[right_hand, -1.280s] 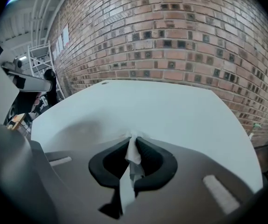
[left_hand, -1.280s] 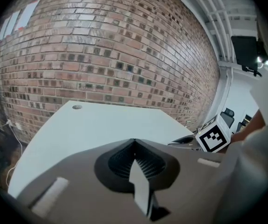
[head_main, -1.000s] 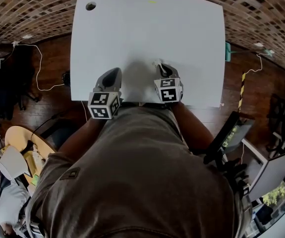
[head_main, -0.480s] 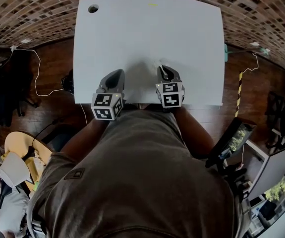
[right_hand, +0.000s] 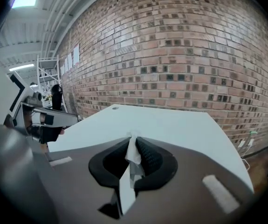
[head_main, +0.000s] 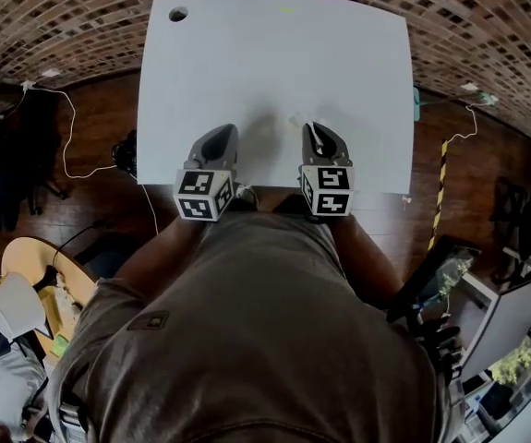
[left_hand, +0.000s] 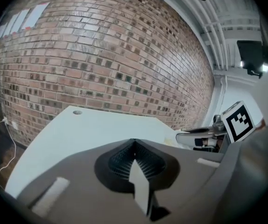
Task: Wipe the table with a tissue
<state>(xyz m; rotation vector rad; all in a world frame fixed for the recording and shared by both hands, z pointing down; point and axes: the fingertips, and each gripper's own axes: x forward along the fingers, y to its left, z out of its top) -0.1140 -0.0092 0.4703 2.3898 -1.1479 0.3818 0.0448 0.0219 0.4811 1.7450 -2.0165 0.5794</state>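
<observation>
A white table [head_main: 274, 72] fills the upper middle of the head view. Over its near edge my right gripper [head_main: 313, 129] is shut on a small white tissue [right_hand: 133, 152], a scrap of which pokes out beyond the jaw tips [head_main: 297, 118]. My left gripper [head_main: 217, 138] hovers beside it at the same edge, its jaws shut with nothing between them [left_hand: 133, 149]. In the left gripper view the right gripper [left_hand: 203, 136] shows at the right, and in the right gripper view the left gripper [right_hand: 40, 118] shows at the left. The table top looks bare and clean.
A round cable hole [head_main: 178, 14] sits in the table's far left corner. A brick wall [right_hand: 180, 55] stands just behind the table. White cables [head_main: 66, 127] trail over the wooden floor at the left; chairs and clutter [head_main: 25, 293] lie at the lower left.
Both grippers have drawn slightly back toward the near edge of the table, the right one with the tissue in it. The head view has shifted a little.
</observation>
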